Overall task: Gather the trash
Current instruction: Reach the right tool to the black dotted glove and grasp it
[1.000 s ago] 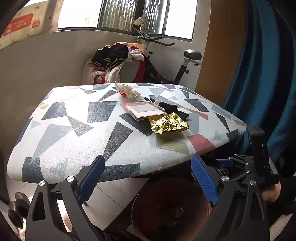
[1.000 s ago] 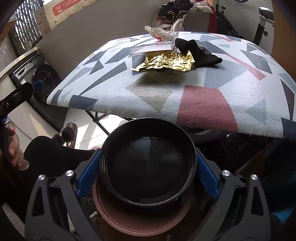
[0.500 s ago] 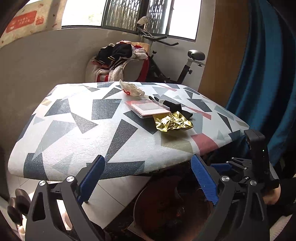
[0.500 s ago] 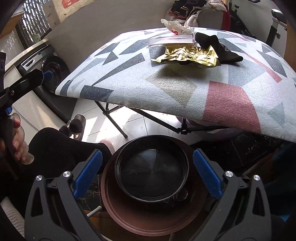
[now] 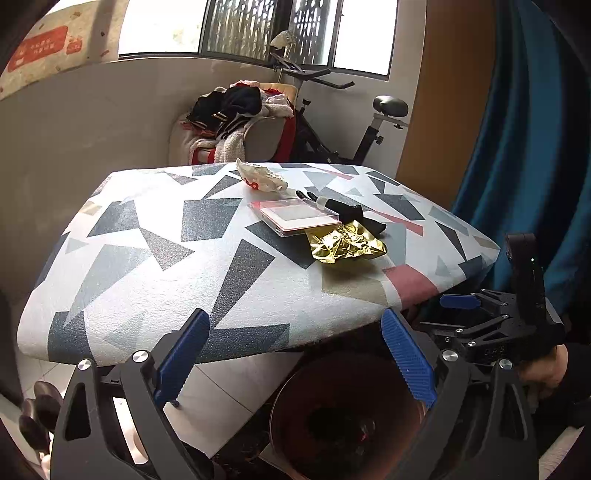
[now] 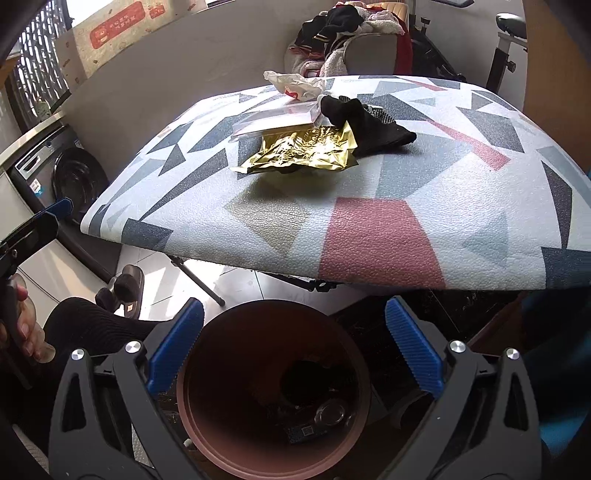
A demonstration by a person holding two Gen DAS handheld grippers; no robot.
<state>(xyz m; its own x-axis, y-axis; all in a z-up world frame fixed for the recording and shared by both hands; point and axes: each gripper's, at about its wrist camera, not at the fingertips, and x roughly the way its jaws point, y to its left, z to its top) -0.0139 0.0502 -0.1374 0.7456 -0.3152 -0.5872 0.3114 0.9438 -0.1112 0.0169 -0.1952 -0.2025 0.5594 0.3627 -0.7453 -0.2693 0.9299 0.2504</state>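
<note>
Pebbled, leather-grained vinyl printed with grey, navy and dusty-red triangles covers the folding table point(image 6: 369, 229), which stands before a pale wall, a clothes-heaped chair point(image 5: 240, 122) and an exercise bike point(image 5: 332, 122). A cardboard box point(image 6: 110, 33) at 11 o'clock in the right wrist view carries a red label with white lettering too small to read. On the tabletop lie crinkled gold foil point(image 6: 303, 149), a flat clear plastic case point(image 6: 277, 118) with a red-edged insert, a limp black cloth point(image 6: 365, 122) and a crumpled white wrapper point(image 6: 295, 83). A round reddish-brown bin point(image 6: 273, 387) sits on the floor at 6 o'clock, holding dark refuse, perhaps a lid and a scrap bearing a QR code. The right gripper point(image 6: 293, 350) hangs over it, ribbed blue pads spread wide, empty; the foil lies at 12 o'clock beyond them. The left gripper point(image 5: 295, 354) is likewise splayed and empty, foil at 1 o'clock.
</note>
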